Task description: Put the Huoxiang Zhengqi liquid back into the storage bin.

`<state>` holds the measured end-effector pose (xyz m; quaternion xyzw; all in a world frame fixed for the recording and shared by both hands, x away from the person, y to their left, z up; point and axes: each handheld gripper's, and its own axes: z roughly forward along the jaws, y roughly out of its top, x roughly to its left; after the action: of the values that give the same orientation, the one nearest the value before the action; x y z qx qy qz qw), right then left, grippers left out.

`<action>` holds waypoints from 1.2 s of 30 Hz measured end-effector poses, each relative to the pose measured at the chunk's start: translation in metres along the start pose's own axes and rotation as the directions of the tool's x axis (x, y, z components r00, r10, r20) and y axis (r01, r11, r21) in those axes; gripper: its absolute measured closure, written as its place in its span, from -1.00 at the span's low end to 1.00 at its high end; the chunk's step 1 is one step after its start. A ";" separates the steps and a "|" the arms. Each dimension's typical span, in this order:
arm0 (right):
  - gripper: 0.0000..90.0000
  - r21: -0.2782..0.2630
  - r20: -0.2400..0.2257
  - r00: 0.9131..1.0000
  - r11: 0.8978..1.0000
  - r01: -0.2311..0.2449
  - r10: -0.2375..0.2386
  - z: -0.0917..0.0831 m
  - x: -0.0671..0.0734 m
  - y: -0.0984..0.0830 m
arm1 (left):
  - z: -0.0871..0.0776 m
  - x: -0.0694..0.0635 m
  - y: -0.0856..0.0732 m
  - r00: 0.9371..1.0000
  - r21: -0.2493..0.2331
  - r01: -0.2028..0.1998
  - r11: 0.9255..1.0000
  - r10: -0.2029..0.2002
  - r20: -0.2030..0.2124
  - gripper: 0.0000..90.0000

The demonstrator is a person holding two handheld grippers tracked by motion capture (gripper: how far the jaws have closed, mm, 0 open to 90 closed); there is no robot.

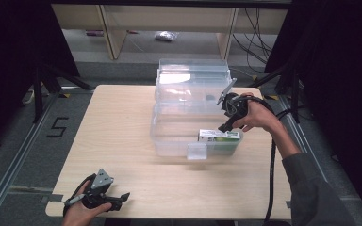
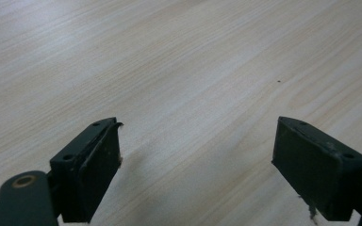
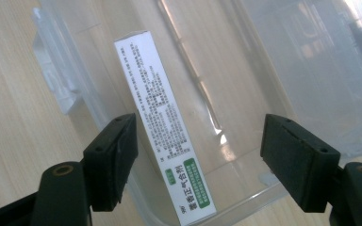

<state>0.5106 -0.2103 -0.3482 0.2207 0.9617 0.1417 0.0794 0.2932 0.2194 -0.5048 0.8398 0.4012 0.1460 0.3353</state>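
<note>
**Operator:** Over the near right part of the clear plastic bin (image 1: 169,136) I have the right gripper (image 1: 225,123) hanging with its jaws spread wide and nothing between them. Looking along those jaws, the white-and-green carton (image 3: 165,125) lies inside the bin against the near wall, and neither pad touches it.

**Partner:** Why so high, and so open?

**Operator:** My guess is clearance: the walls are tall, and open jaws can drop either side of the narrow carton, or back off cleanly from it. I can't say which from this.

**Partner:** Anything else in the bin?

**Operator:** Nothing else I can make out. Its hinged lid (image 1: 191,80) stands up at the far side, which leaves the mouth free, and a latch tab (image 1: 196,151) sticks out at the front.

**Partner:** And your left?

**Operator:** The left gripper (image 1: 122,197) rests low at the near left corner of the wooden table (image 1: 118,122), well apart from the bin, jaws apart over bare wood. Parked out of the way, I'd judge.
</note>
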 end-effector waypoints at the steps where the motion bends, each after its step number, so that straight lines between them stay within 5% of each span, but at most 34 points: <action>1: -0.36 0.000 0.000 1.000 1.000 0.000 0.000 0.000 0.000 0.000 | -0.001 0.002 0.000 1.000 0.022 -0.021 1.000 0.021 -0.001 -0.66; 3: -0.38 -0.019 0.017 1.000 1.000 -0.013 0.014 0.000 0.000 -0.003 | 0.002 -0.001 0.000 1.000 -0.020 0.026 0.999 -0.027 -0.012 -0.66; 13: -0.42 -0.059 0.011 1.000 0.998 -0.009 0.010 -0.002 0.003 -0.008 | 0.002 -0.002 0.000 1.000 -0.023 0.029 0.999 -0.029 -0.010 -0.66; 16: -0.42 -0.071 0.004 0.999 0.997 -0.035 0.035 -0.002 0.003 -0.013 | -0.001 0.001 0.000 1.000 0.020 -0.019 1.000 0.019 -0.002 -0.66; 24: -0.44 -0.101 0.013 0.997 0.992 -0.072 0.073 -0.005 0.006 -0.022 | 0.002 -0.002 0.000 1.000 -0.023 0.029 0.999 -0.029 -0.004 -0.66; 26: -0.44 -0.104 0.003 0.997 0.991 -0.083 0.084 -0.005 0.010 -0.024 | -0.001 0.001 0.000 1.000 0.020 -0.021 1.000 0.021 -0.002 -0.66; 36: -0.45 -0.146 0.005 0.995 0.985 -0.093 0.095 -0.003 0.017 -0.035 | -0.001 0.001 0.000 1.000 0.012 -0.018 1.000 0.018 -0.002 -0.66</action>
<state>0.4808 -0.2338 -0.3575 0.2604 0.9368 0.2138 0.0944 0.2937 0.2202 -0.5042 0.8452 0.3951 0.1473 0.3284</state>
